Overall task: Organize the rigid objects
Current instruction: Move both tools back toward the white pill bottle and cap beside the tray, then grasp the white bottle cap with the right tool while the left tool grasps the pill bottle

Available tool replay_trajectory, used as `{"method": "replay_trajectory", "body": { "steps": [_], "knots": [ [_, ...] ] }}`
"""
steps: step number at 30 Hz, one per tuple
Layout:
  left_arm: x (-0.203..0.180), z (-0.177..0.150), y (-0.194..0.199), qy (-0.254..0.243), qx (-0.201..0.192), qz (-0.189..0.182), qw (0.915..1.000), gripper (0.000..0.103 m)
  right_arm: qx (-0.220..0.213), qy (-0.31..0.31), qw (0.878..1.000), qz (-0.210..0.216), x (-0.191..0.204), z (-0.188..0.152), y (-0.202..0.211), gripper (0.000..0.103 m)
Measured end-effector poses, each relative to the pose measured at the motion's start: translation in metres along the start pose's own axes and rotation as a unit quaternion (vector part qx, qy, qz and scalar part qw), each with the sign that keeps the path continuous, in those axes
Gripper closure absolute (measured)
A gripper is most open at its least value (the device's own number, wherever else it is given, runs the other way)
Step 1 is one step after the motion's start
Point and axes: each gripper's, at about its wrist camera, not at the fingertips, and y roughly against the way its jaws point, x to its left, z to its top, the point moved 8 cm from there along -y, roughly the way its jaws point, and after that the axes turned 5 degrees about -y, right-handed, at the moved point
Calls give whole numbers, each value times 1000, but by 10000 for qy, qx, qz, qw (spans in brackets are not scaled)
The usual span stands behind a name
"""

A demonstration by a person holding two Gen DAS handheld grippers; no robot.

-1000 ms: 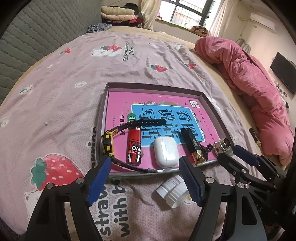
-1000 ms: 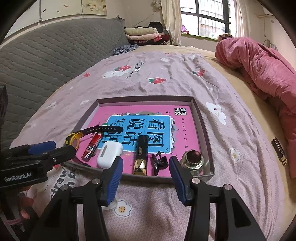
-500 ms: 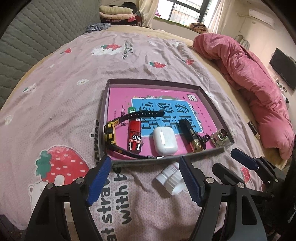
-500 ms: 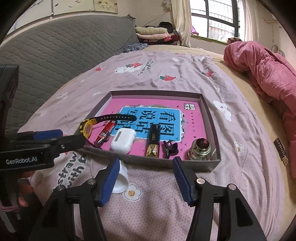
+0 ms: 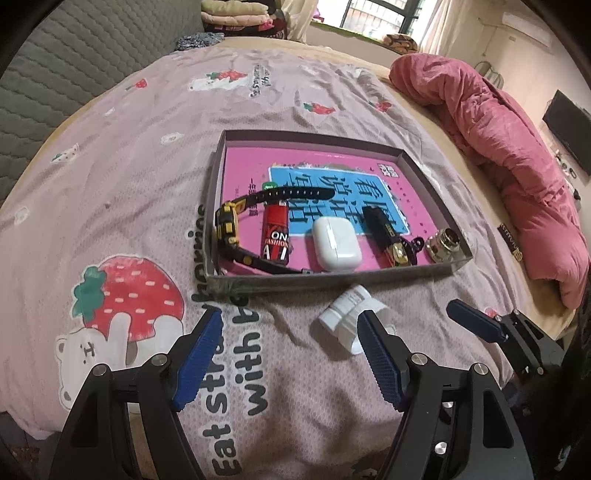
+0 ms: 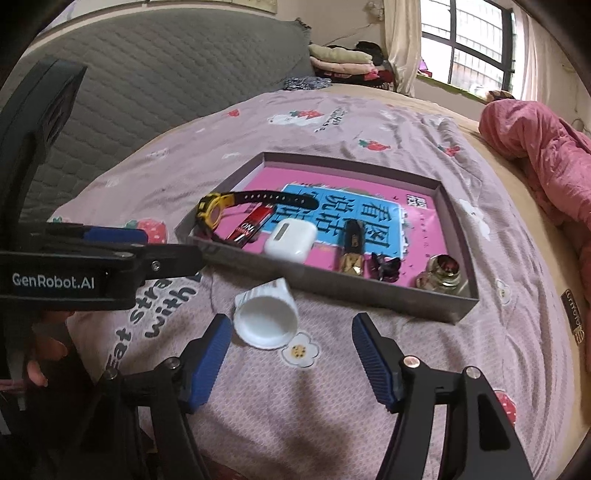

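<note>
A shallow grey tray (image 5: pixel 332 275) (image 6: pixel 406 291) with a pink book inside lies on the bed. In it are a yellow-black watch (image 5: pixel 231 221) (image 6: pixel 210 212), a red lighter (image 5: pixel 275 236) (image 6: pixel 251 225), a white earbud case (image 5: pixel 336 242) (image 6: pixel 290 240), a black-gold lipstick (image 5: pixel 386 236) (image 6: pixel 352 243), a small black clip (image 6: pixel 386 267) and a metal cap (image 5: pixel 443 245) (image 6: pixel 441 277). A white bottle (image 5: pixel 351 317) (image 6: pixel 266 314) lies on the sheet in front of the tray. My left gripper (image 5: pixel 288 354) and right gripper (image 6: pixel 291 356) are both open and empty, near the bottle.
A pink quilt (image 5: pixel 517 155) (image 6: pixel 546 155) is heaped on the right side of the bed. A grey padded headboard (image 6: pixel 147 85) runs along the left. Folded clothes (image 5: pixel 240 20) lie at the far end. The printed sheet (image 5: pixel 122 288) covers the bed.
Both grippers have pulled back from the tray and stayed open. The white bottle, first partly hidden near the tray edge, now shows in full in both views.
</note>
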Motion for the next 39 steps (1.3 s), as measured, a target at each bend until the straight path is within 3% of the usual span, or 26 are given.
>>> {"method": "replay_trajectory", "body": {
  "steps": [13, 32, 39],
  "knots": [
    [1, -13, -16, 47, 185, -147, 9997, 26, 61, 29, 9998, 179, 7, -8, -21, 36],
    [-7, -22, -36, -24, 437, -252, 9987, 26, 97, 25, 9999, 86, 2, -4, -61, 36],
    [-11, -20, -42, -35, 488, -286, 9984, 26, 103, -19, 9998, 142, -2, -5, -60, 53]
  ]
}}
